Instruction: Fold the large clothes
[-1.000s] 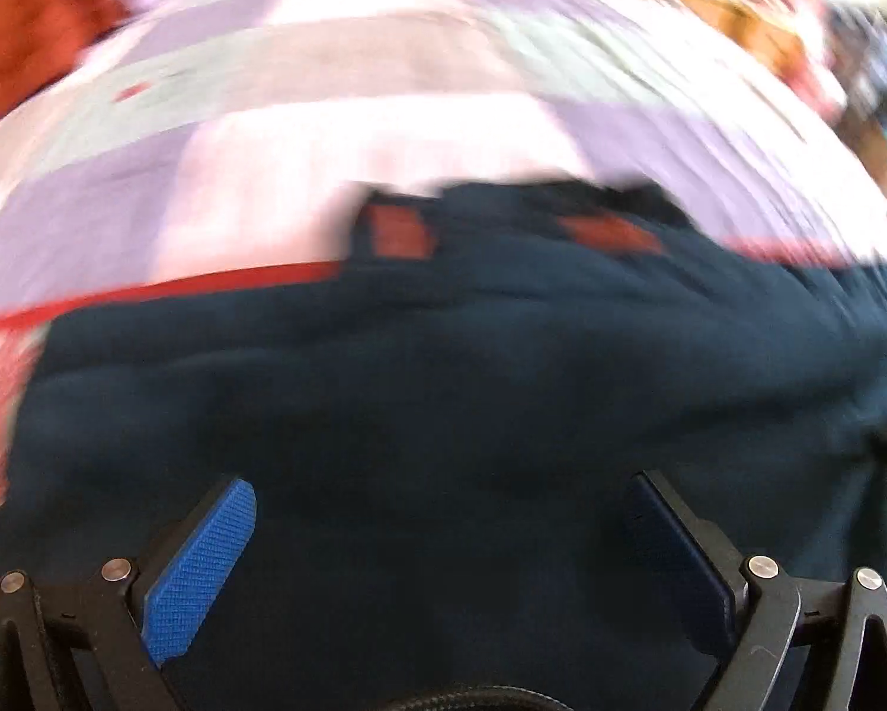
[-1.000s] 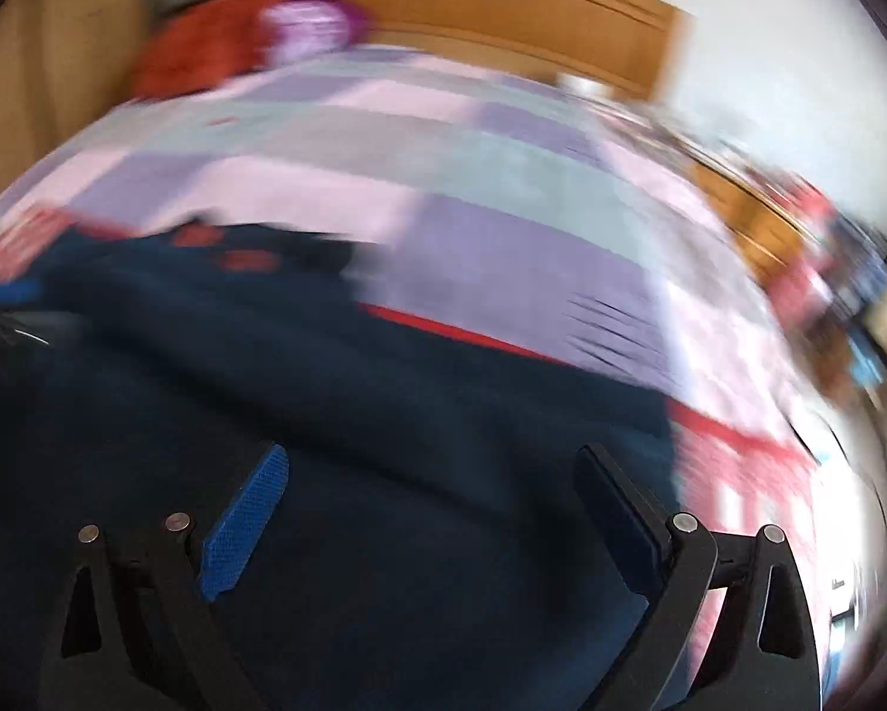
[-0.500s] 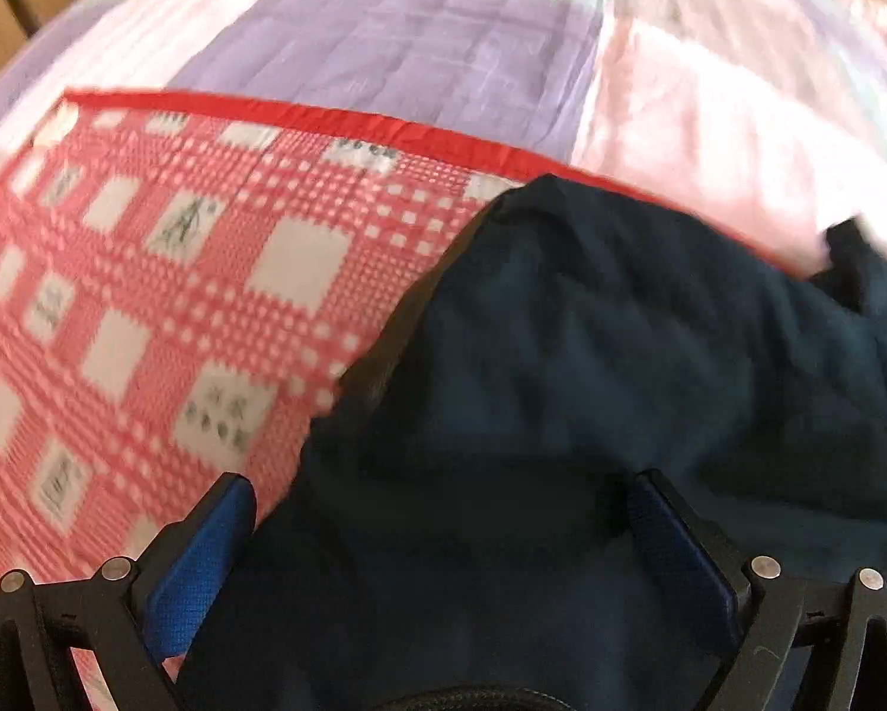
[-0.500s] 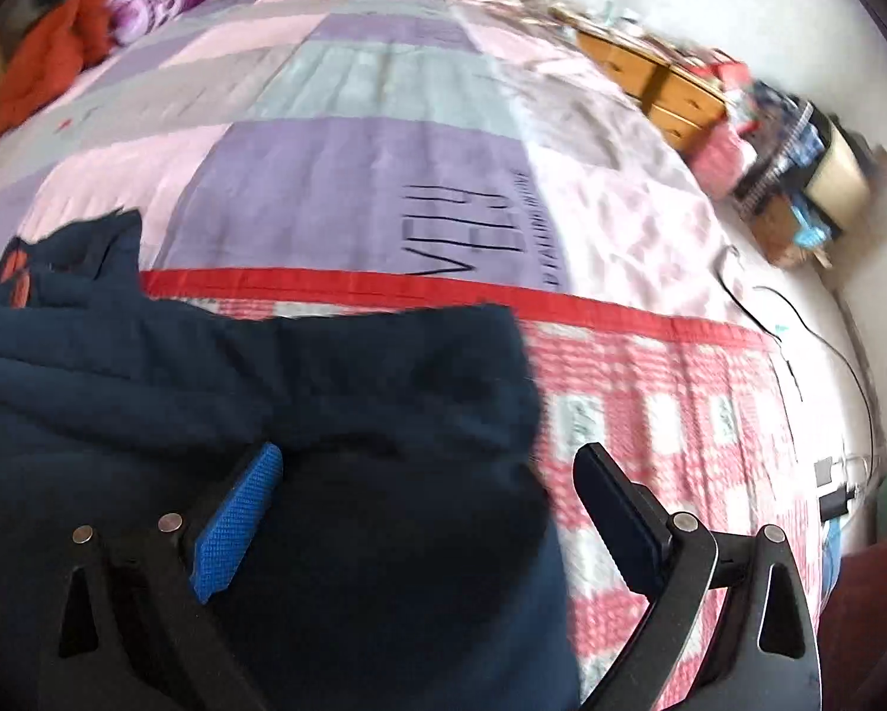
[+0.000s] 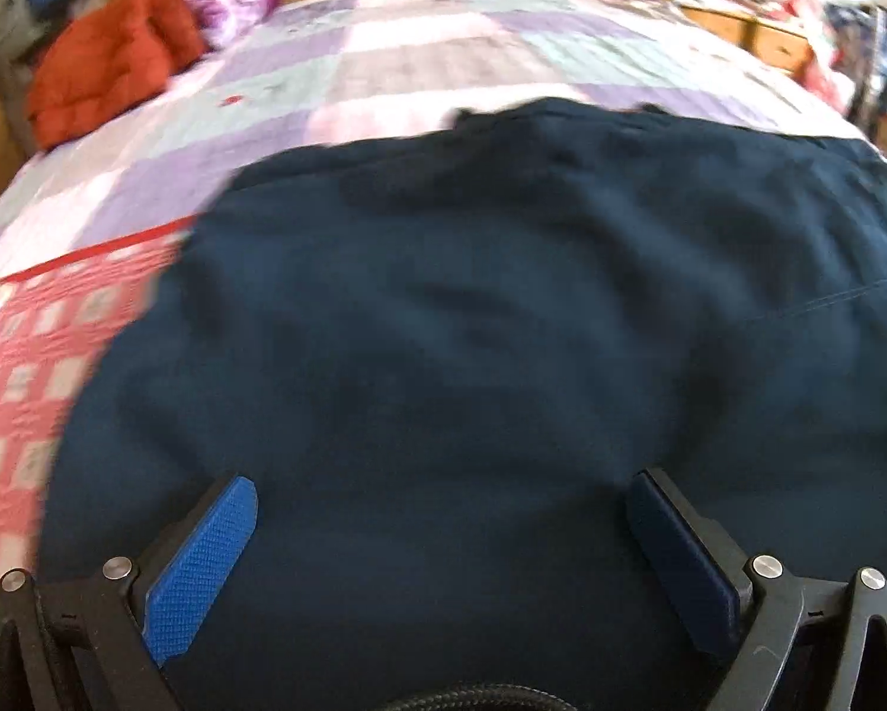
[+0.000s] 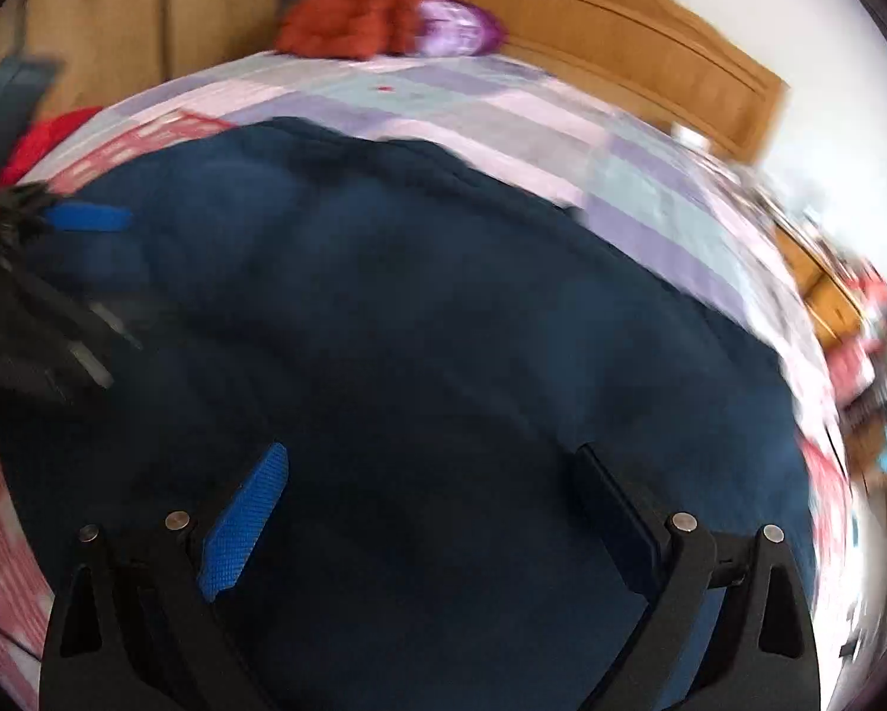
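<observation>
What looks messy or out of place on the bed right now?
The navy garment lies rumpled, its far edge bunched and uneven rather than flat. An orange-red garment sits heaped by the headboard. Both frames are blurred, so finer damage cannot be judged.

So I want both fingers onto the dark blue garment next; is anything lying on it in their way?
Nothing visible. The dark blue garment lies bare under the open left gripper and open right gripper. The orange clothes sit far off by the headboard.
</observation>
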A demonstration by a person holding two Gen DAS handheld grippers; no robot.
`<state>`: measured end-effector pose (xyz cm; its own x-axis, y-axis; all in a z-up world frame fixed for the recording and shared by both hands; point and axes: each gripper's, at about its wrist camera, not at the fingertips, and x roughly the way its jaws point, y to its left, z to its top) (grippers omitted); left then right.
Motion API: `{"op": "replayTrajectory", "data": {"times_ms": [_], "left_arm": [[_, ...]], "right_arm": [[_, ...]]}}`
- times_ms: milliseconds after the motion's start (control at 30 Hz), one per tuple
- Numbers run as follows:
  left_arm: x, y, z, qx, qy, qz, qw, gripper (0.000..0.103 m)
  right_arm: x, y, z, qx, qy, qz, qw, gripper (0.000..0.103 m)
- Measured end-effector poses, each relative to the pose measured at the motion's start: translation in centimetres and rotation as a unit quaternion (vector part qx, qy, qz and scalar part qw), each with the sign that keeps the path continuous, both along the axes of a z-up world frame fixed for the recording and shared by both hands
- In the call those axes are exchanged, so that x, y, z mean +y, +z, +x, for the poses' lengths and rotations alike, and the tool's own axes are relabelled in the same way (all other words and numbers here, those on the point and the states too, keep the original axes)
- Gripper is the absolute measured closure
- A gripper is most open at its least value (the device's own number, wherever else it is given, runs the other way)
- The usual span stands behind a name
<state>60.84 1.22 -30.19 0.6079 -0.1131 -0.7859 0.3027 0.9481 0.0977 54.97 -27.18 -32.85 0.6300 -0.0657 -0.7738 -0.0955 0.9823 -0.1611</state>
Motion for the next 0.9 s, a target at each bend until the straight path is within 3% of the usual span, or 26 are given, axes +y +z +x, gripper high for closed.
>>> {"op": "replayTrajectory", "data": {"times_ms": [67, 133, 200, 300, 367, 433, 533, 600, 633, 700, 767, 900], "left_arm": [[3.0, -0.2, 0.5, 0.008, 0.032, 0.001, 0.9994, 0.000], [5.8, -0.2, 1.0, 0.023, 0.065, -0.016, 0.9975, 0.000], [7.2, 0.3, 0.9, 0.024, 0.094, -0.014, 0.9952, 0.000], [6.7, 1.5, -0.7, 0.016, 0.119, -0.029, 0.9924, 0.000], [3.5, 2.4, -3.0, 0.008, 0.074, -0.062, 0.9954, 0.000], [-0.1, 2.2, -5.9, 0.006, 0.024, -0.070, 0.9973, 0.000], [-6.0, 1.1, -9.9, 0.013, -0.059, -0.055, 0.9967, 0.002], [-6.7, 0.1, -10.8, 0.009, -0.063, -0.025, 0.9976, 0.004], [-5.7, -0.3, -10.8, 0.011, -0.058, -0.041, 0.9974, 0.000], [-3.5, -0.9, -10.2, 0.013, -0.037, -0.041, 0.9984, 0.000], [-0.3, -1.3, -9.7, 0.005, -0.005, -0.021, 0.9998, 0.000], [7.4, -2.6, -8.0, 0.025, 0.079, 0.027, 0.9962, 0.000]], "right_arm": [[-5.1, 0.0, -1.8, -0.002, -0.075, -0.003, 0.997, 0.003], [-10.0, 0.3, -3.6, 0.000, -0.138, 0.044, 0.989, 0.003], [-12.8, 0.5, -5.0, 0.013, -0.207, 0.005, 0.978, 0.003], [-14.3, 2.0, -7.5, -0.010, -0.273, 0.029, 0.962, 0.004], [-11.4, 2.9, -8.1, -0.033, -0.242, 0.056, 0.968, 0.004], [-6.6, 3.1, -7.8, -0.039, -0.168, 0.061, 0.983, 0.004], [2.2, 2.1, -7.4, -0.021, -0.041, 0.055, 0.997, 0.004], [5.7, 0.9, -7.9, -0.011, 0.011, 0.025, 1.000, 0.005], [5.9, -0.2, -8.4, 0.000, 0.014, -0.005, 1.000, 0.005], [2.7, -1.6, -9.3, 0.005, -0.023, -0.004, 1.000, 0.005], [-3.1, -2.1, -11.1, 0.007, -0.102, 0.000, 0.995, 0.005], [-15.1, -2.8, -15.7, 0.045, -0.251, 0.017, 0.967, 0.005]]}}
